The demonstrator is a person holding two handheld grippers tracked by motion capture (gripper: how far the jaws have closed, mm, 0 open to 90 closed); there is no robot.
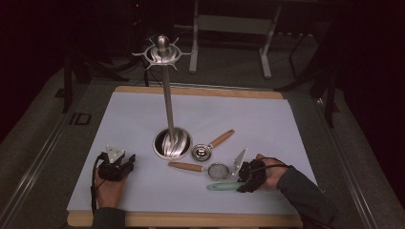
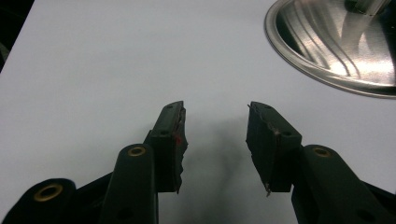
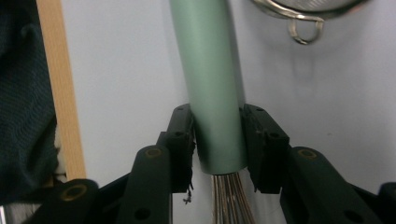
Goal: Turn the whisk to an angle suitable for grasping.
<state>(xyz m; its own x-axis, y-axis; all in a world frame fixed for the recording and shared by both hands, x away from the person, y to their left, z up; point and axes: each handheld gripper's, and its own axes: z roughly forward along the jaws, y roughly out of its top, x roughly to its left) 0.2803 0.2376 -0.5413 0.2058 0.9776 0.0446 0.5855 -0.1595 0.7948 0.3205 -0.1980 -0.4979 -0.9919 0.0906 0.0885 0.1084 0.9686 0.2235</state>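
A: Right gripper view: right gripper [image 3: 218, 140] straddles the whisk with the smooth sage-green cylindrical handle [image 3: 210, 70]; both jaws sit against the handle's lower end, just above where the steel wires [image 3: 231, 198] leave it. Looks like a grip forming.

B: Advice for the step?

A: Squeeze square across the round handle so it can't roll out, then lift level. Keep clear of the small wire-mesh strainer with wooden handle [image 1: 217, 169] lying just beside it.

B: Where on the table?

A: High view: whisk [image 1: 224, 186] lies flat on the white mat [image 1: 143, 119], near the front edge, right of the tall steel utensil stand [image 1: 169, 138]. Left gripper [image 2: 215, 140] rests apart, jaws wide, nothing between them.
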